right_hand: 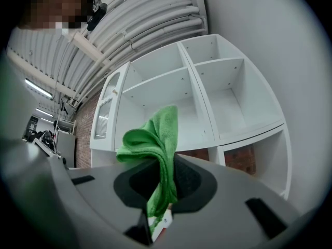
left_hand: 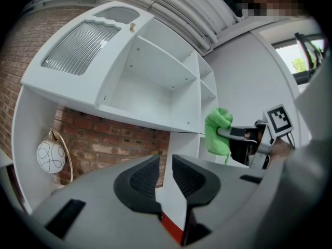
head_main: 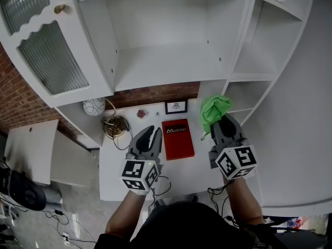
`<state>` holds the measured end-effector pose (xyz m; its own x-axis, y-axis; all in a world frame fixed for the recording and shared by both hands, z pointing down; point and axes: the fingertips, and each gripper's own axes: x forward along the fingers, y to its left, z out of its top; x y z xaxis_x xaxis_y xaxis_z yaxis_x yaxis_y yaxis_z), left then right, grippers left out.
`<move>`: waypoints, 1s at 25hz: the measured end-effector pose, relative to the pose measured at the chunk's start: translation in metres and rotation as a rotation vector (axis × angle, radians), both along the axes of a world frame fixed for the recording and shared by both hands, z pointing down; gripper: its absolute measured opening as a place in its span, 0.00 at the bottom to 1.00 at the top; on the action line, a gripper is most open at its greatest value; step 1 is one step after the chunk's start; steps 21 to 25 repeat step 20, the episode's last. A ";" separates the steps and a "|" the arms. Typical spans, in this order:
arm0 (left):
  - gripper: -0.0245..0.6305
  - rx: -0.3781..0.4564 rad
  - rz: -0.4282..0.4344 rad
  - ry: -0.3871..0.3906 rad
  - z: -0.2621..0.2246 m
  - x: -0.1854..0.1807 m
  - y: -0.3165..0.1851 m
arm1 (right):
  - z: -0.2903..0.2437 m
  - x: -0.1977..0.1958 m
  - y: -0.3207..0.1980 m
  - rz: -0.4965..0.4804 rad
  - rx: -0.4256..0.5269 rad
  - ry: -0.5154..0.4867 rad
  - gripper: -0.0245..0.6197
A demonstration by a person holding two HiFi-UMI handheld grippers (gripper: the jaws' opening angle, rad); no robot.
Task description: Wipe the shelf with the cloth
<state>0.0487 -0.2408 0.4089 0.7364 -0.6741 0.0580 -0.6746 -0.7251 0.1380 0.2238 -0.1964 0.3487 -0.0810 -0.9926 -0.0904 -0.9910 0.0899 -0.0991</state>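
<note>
While no part of the cloth touches a board yet, the head view shows the right gripper held over the white desk. The green cloth is bunched at its tips, just below the wide shelf. The left gripper hangs beside a red book. To wipe well, the person should probably lift the bunch onto the shelf and tip the gripper so that fabric, not plastic, meets the board. Long overlapping strokes from the back wall to the front edge would cover it, with the other gripper kept clear. In the left gripper view the jaws stand a narrow gap apart with nothing between them, and the cloth shows off to the right, pinched in the other gripper. In the right gripper view the jaws are clamped on the cloth. It runs down between the pads, with a loose fold spilling out above them to the left and a thin tail hanging below. The open shelves lie ahead, not yet touched.
</note>
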 end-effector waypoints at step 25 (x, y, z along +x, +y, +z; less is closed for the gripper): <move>0.15 -0.003 -0.010 -0.005 0.002 0.000 0.002 | -0.001 0.000 0.004 -0.012 0.007 -0.001 0.12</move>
